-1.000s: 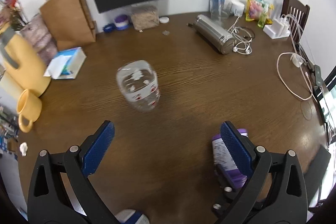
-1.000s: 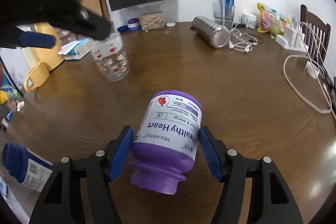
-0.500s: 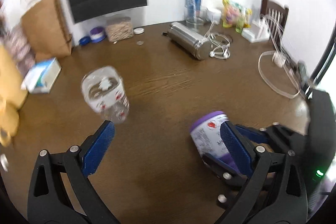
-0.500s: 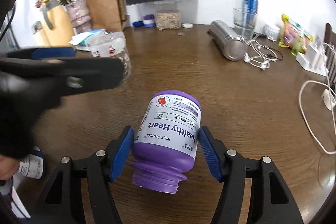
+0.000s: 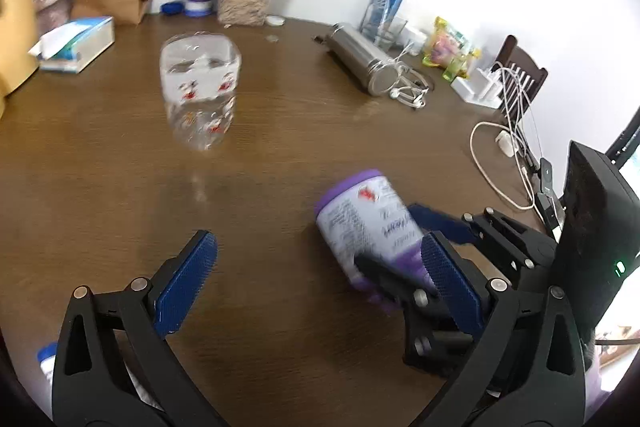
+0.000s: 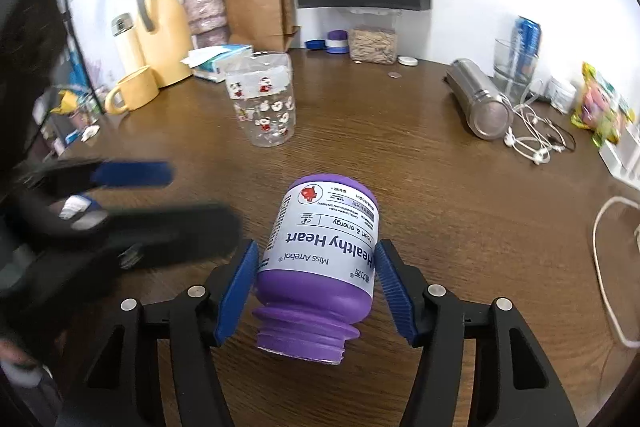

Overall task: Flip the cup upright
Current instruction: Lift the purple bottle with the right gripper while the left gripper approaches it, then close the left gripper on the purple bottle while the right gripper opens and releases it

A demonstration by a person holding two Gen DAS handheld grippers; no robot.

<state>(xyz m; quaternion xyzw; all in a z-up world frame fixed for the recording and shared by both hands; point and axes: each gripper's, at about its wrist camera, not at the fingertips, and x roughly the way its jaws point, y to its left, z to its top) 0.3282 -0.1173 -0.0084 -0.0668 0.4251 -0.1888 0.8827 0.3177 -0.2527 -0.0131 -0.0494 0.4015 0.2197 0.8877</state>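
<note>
Clear plastic cup point(image 5: 199, 89) stands mouth-up on the brown worktop point(image 5: 100, 167), ahead of the empty, spread left tongs point(image 5: 316, 283). From the right wrist, the right tongs point(image 6: 316, 287) clench a purple bottle point(image 6: 324, 259); the cup point(image 6: 264, 99) sits beyond.

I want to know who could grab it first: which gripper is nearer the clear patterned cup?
Left. The left gripper is open and empty, facing the cup across bare table. The right gripper sits farther back, shut on the purple bottle.

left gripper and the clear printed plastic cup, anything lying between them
Nothing: only bare brown wooden table separates the open left gripper from the clear printed plastic cup, seen in the left wrist view.
</note>
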